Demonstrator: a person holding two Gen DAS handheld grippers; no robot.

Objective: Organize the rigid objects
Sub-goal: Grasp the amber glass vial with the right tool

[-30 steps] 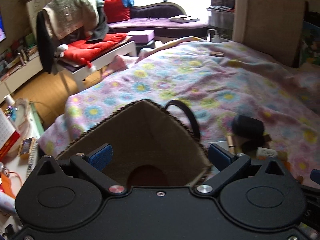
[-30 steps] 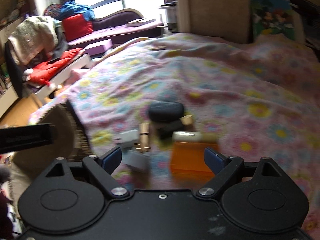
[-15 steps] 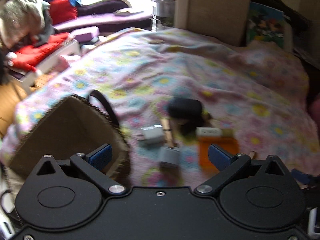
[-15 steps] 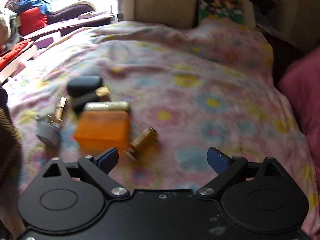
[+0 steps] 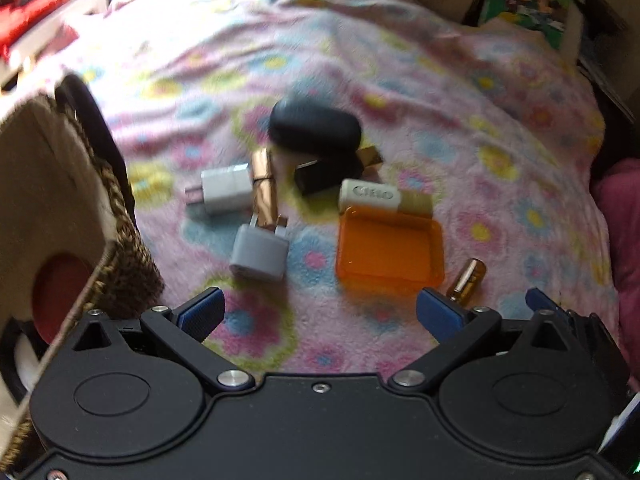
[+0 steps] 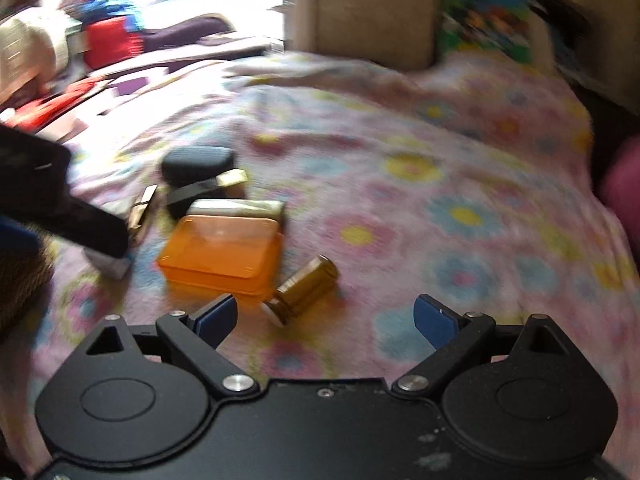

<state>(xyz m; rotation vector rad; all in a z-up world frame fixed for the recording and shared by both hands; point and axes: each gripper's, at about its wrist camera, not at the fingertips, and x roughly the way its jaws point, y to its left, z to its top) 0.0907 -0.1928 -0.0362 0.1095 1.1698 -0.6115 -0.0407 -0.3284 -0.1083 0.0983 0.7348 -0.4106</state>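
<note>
Rigid objects lie clustered on the flowered blanket (image 5: 460, 92), all grouped about the orange box (image 5: 390, 252), which serves as landmark; the left gripper (image 5: 318, 312) tilts steeply down just short of the box, its jaws wide with only blanket between them; the right gripper (image 6: 326, 320) points down more shallowly, its jaws wide but closing a little, the amber bottle's (image 6: 306, 284) cap end just beyond the gap and no pad touching it; that one bottle lies on its side just right of the box; beyond the box, touching its far edge, lies one white-and-gold tube (image 5: 384, 198); farther still one black oval case (image 5: 314, 128) and one dark block with a gold end (image 5: 334, 170); left of the box sit two plug adapters, a white one (image 5: 226, 194) and a grey one (image 5: 260, 256), with one copper tube (image 5: 264, 188) between them; one woven basket (image 5: 120, 248) stands well left of the box, its brown lining open to view; right of the box and the bottle the blanket runs bare to the bed's edge, where a pink cushion (image 6: 624, 184) begins.
</note>
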